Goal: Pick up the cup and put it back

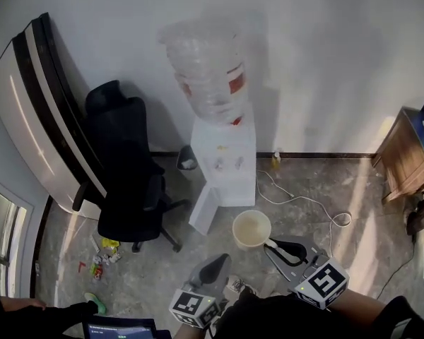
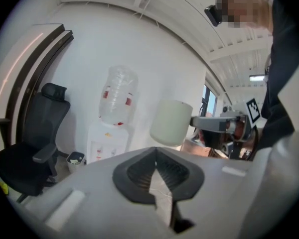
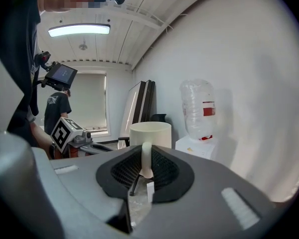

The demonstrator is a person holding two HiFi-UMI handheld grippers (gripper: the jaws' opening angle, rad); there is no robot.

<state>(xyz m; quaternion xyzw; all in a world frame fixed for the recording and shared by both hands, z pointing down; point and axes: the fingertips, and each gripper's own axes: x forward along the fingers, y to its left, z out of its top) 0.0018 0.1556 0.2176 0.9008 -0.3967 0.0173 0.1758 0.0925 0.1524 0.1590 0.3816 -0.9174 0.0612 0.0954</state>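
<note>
nearly level; right tongs [image 3: 145,176] pinching cup [image 3: 150,133]

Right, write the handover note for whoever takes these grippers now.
Right gripper: shut on the handle of the cream round cup.
Left gripper: jaws together, nothing between them.
Cup: upright, held in the air in front of the white water dispenser, and looks empty from the head view.
Done: pickup.
Left: put the cup back. The views don't show where it stood.
</note>
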